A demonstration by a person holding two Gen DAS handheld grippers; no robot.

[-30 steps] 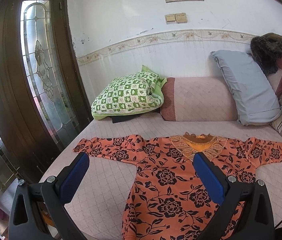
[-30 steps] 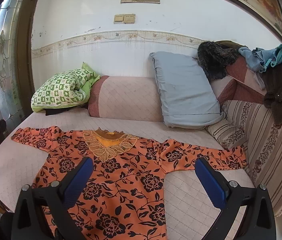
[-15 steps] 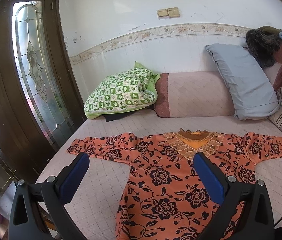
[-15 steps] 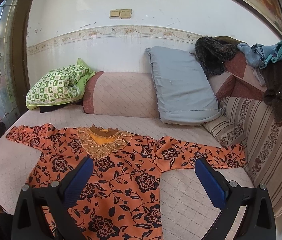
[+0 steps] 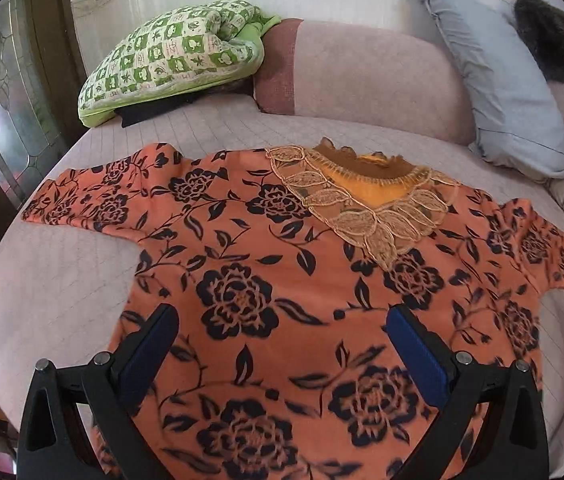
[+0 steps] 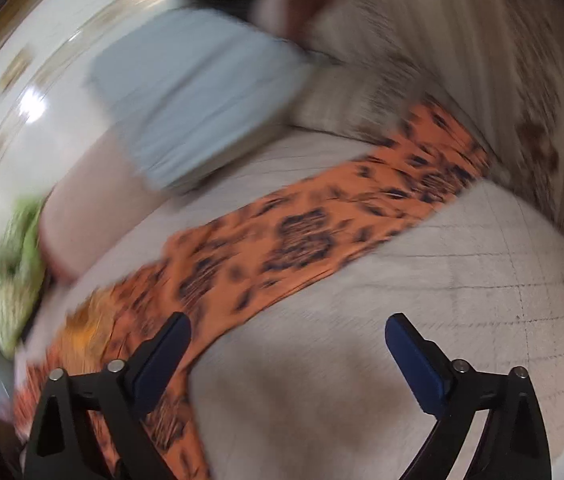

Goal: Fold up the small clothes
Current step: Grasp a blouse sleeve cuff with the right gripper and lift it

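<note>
Your left claw [image 5: 282,344] stands wide with nothing between its blue pads [image 5: 150,356], tilted down over the body of the orange flowered top [image 5: 266,272]. That top lies flat and face up on the bed [image 5: 50,280]: its lace collar [image 5: 365,204] is ahead of the claw and a little to its right, one sleeve stretches out ahead to the left, the other runs off to the right edge of the view. Beyond the collar a pink bolster [image 5: 365,76] lies across the head of the bed, with a green checked pillow [image 5: 174,56] to its left and a grey pillow [image 5: 501,92] leaning to its right.

Your right claw [image 6: 287,344] is also wide and empty, though its jaws have just been closing slightly; nothing sits between them. The picture from it is heavily smeared and rolled. Its left pad [image 6: 162,360] hangs over the edge of the top [image 6: 301,236], and bare bedcover [image 6: 421,280] shows between the jaws. The sleeve runs away from the claw, up and to the right, towards a striped cushion [image 6: 481,60]; the grey pillow [image 6: 198,92] is ahead on the left. No boxes or baskets show in either view.
</note>
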